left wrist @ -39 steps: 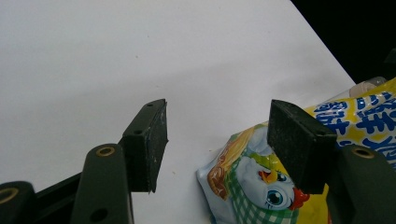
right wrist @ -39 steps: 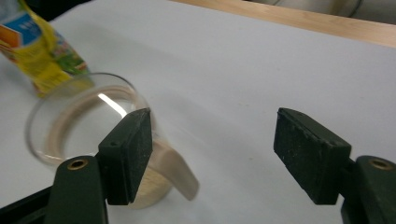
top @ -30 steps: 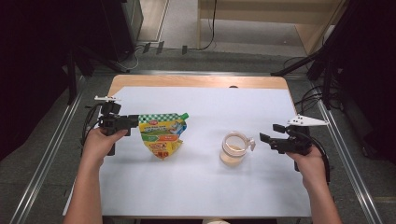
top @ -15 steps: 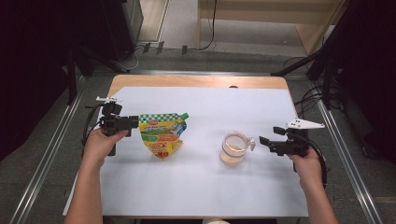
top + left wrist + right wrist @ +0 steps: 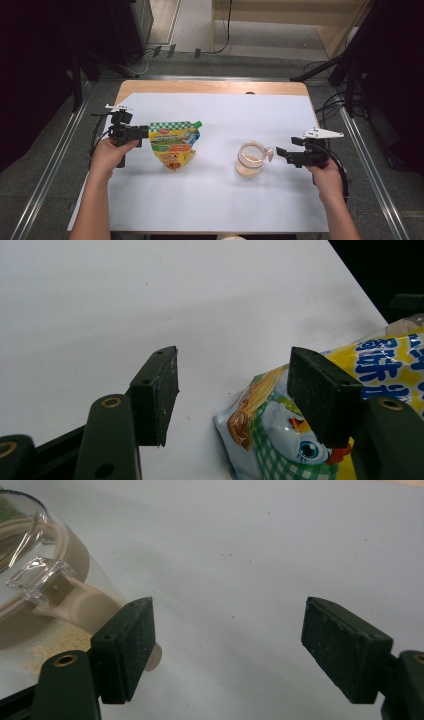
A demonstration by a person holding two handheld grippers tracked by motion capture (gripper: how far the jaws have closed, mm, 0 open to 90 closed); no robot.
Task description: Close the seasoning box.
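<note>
A yellow and green spouted pouch [image 5: 172, 145] lies flat on the left half of the white sheet [image 5: 210, 200], its green cap [image 5: 197, 123] pointing right. My left gripper [image 5: 144, 132] sits level at the pouch's left edge. In the left gripper view, that gripper [image 5: 232, 375] is open, and the pouch's corner [image 5: 265, 430] lies low between the jaws, beside the right one, unpinched. A clear measuring cup [image 5: 249, 160] with beige grains stands right of centre. My right gripper [image 5: 279, 152] is open just right of it, its left jaw next to the cup's handle [image 5: 85, 607].
The table's wooden far edge [image 5: 210, 87] shows beyond the sheet. Metal rails [image 5: 50, 170] run along the floor on both sides. Dark stands and cables [image 5: 345, 75] crowd the back right, and a wooden shelf unit [image 5: 280, 20] stands behind.
My right gripper has edged left, closer to the cup's handle. The left gripper, the pouch and the cup have stayed where they were.
</note>
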